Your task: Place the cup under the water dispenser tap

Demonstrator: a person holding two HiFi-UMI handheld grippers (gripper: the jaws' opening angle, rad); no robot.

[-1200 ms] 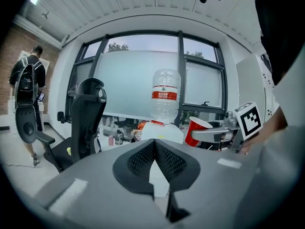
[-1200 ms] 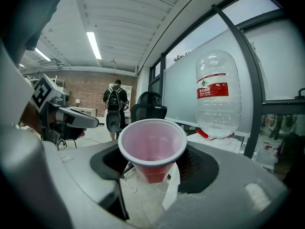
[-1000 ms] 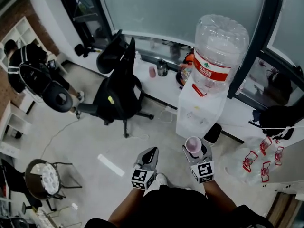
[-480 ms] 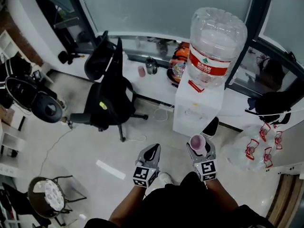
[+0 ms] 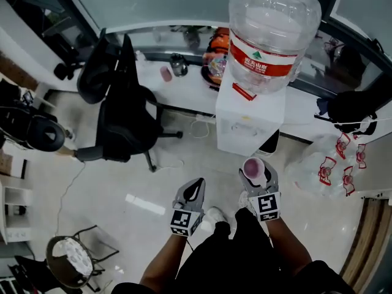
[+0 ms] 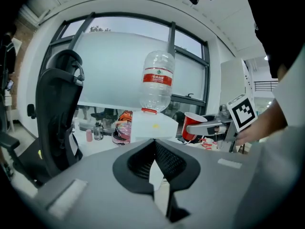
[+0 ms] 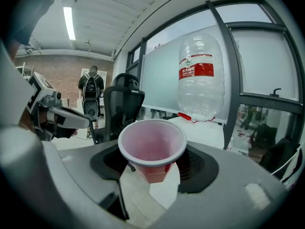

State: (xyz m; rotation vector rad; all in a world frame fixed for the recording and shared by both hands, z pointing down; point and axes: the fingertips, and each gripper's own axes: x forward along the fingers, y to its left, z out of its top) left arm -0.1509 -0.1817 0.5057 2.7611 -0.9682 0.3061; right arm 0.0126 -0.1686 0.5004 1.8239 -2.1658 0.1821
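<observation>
Compared with a second ago, the water dispenser [image 5: 248,124] sits nearer and more squarely ahead of the right gripper [image 5: 256,179], so the approach looks well along, though the cup is not yet under the tap. That gripper pinches the cup [image 7: 152,147] upright between its widely spread jaws, mouth up and empty, as before. The cup is still short of the dispenser's front, with bare floor between them, and the tap itself is too small to make out. The left gripper [image 5: 195,188], just beside the right one, has its jaws pressed together on nothing. By count: one cup, one dispenser, one bottle [image 5: 272,32] on top of it, two grippers.
</observation>
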